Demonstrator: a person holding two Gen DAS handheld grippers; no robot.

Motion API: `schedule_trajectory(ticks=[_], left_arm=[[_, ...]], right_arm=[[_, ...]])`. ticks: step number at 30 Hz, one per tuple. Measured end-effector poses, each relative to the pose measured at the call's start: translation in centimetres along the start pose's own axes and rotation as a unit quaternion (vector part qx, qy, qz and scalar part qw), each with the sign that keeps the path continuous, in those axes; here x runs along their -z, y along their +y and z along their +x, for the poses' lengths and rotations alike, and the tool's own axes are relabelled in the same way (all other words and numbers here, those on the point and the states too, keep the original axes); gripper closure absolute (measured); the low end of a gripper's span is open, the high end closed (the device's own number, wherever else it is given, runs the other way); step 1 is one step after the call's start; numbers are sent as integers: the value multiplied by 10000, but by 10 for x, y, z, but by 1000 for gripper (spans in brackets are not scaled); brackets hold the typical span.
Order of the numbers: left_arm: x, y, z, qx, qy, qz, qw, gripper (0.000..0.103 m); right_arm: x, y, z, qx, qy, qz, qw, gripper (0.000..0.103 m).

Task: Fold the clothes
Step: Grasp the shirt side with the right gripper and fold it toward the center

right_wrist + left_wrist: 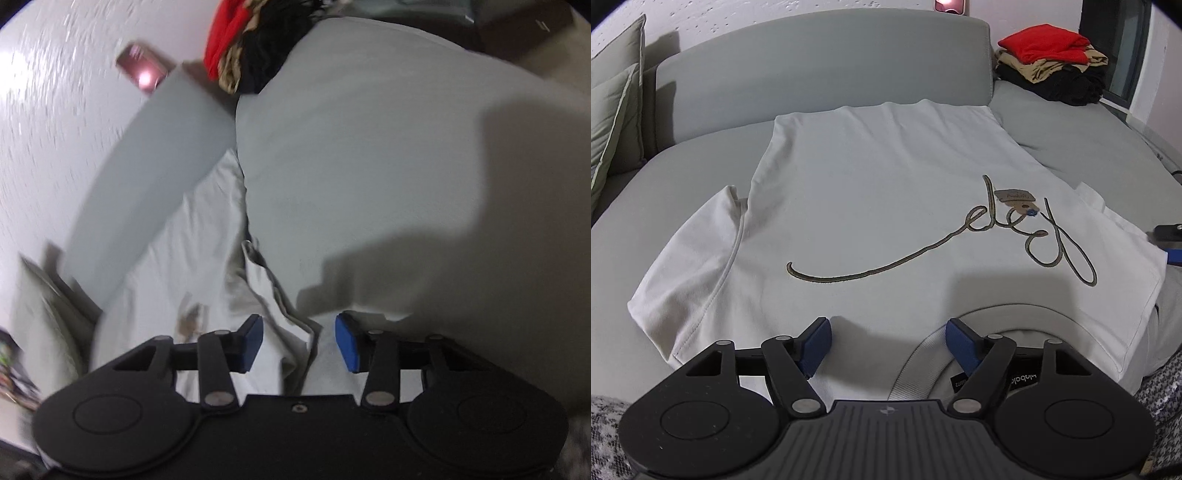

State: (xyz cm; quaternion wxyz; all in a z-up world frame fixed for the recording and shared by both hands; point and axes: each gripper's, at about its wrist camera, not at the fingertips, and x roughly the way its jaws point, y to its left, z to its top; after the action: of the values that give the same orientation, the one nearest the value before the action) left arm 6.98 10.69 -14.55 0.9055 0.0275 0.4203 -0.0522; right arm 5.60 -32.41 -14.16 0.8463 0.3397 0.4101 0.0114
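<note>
A white T-shirt [871,206] with looping gold script lies spread flat across the grey sofa seat [701,173], collar at the near edge and hem toward the backrest. The left hand-held gripper [888,341] hovers just above the collar [923,373], its blue pads apart and holding nothing. The right hand-held gripper [299,341] is also spread wide, with a rumpled fold of the shirt [273,295] lying between its pads; the blurred view seems to show no contact. A stack of folded clothes [1052,62] sits at the sofa's far right corner.
</note>
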Motion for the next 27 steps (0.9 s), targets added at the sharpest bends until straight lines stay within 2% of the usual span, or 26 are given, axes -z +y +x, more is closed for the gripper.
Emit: schedule_trajectory(ticks=[3,5,7,11,12,15,17,20,23,26,27], left_arm=[[0,-1,0,-32,-10,3,10000,29],[0,-2,1,-59,-21,27,10000,29],[0,-2,1,-64,-26,26,10000,29],[1,-2,0,-79,-39,31,10000,28],[1,-2,0,-82,-43,37,10000,28],[2,-2,0,-78,-43,38,10000,28],[2,-2,0,-76,-39,45,10000,29],[2,-1,0,-85,-35,54,9999,28],[2,-2,0,-106,-54,94,9999,28],[3,-3,-1,-131,-108,161,9997,28],[3,-4,-2,-137,-139,182,9996,28]], right_arm=[[-2,7,14,82,75,-283,9995,69],[-3,12,23,137,125,-471,9987,86],[-4,17,32,192,174,-659,9975,97],[1,26,27,256,-152,-983,9947,100],[3,29,21,350,-382,-1109,9925,100],[14,45,-9,972,-1538,-1626,9698,100],[19,50,-17,1435,-1923,-1771,9545,100],[21,52,-5,2039,-1871,-1843,9431,100],[22,59,10,2529,-2025,-2120,9220,100],[17,62,22,2901,-2106,-2414,9018,101],[14,62,24,2955,-2074,-2405,9010,100]])
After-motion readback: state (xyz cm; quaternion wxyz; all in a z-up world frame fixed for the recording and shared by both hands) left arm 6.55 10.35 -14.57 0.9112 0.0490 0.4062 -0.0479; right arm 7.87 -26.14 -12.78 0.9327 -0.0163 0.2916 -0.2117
